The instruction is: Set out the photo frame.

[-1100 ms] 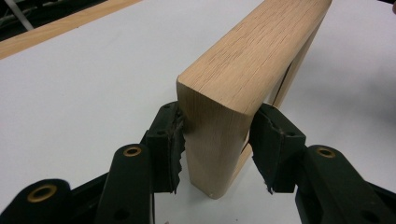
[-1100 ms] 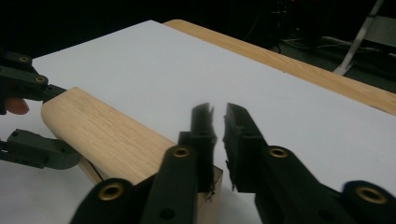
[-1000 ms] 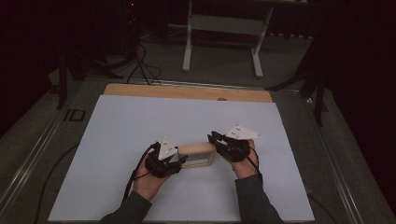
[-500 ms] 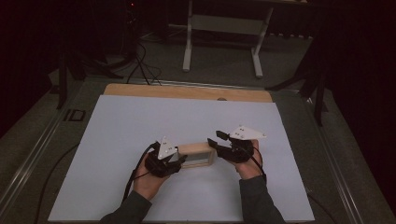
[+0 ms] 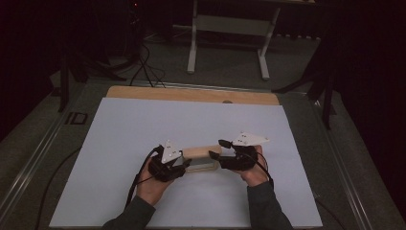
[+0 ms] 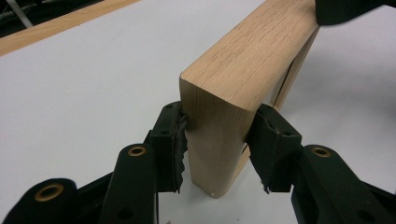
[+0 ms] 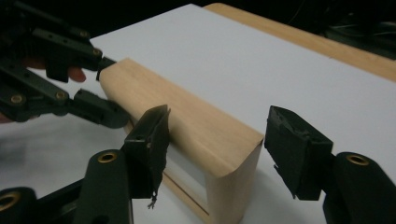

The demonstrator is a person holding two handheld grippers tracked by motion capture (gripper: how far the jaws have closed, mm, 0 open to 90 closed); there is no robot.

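Dark grey sleeves, left gripper point(image 5: 178, 164) and right gripper point(image 5: 216, 154) black with brass-ringed pivots, ragged black rubber pads point(image 6: 179, 140), grey three-cornered plates point(image 5: 250, 139), black trailing cable point(image 5: 139, 175)

White sheet point(image 5: 143, 134) covers the table point(image 5: 191, 94), wooden edge at the far side; a metal stand point(image 5: 227, 28) behind, cables point(image 5: 143, 67) on the floor.

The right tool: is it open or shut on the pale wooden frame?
Open. The right tool has just been opening; its pads stand clear of the pale wooden frame.
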